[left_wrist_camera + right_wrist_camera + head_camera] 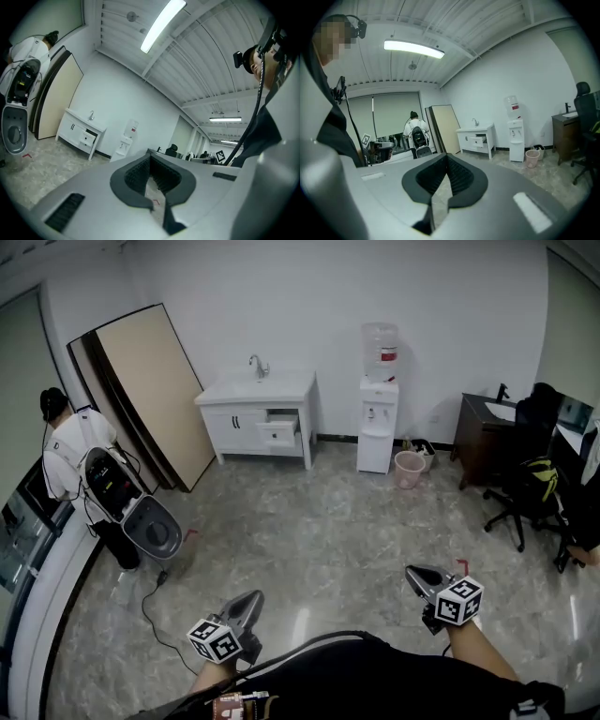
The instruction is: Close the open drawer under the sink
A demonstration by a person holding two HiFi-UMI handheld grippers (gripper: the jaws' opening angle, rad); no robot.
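**While the Drawer Stands Open, Both Grippers Are Held Shut Across the Room**

Where the white sink cabinet is set against the far wall, its right-hand drawer is seen pulled out, with the faucet above it on the counter. The same drawer is picked out, small and distant, in the left gripper view and in the right gripper view. A water dispenser is placed just right of the cabinet, and a pink bin is set on the floor beside that.

The left gripper is held low at the near edge of the marbled floor, its jaws brought together on nothing. The right gripper is likewise closed and empty. Both are kept well apart from the cabinet. A person with a backpack is seen at the left wall.
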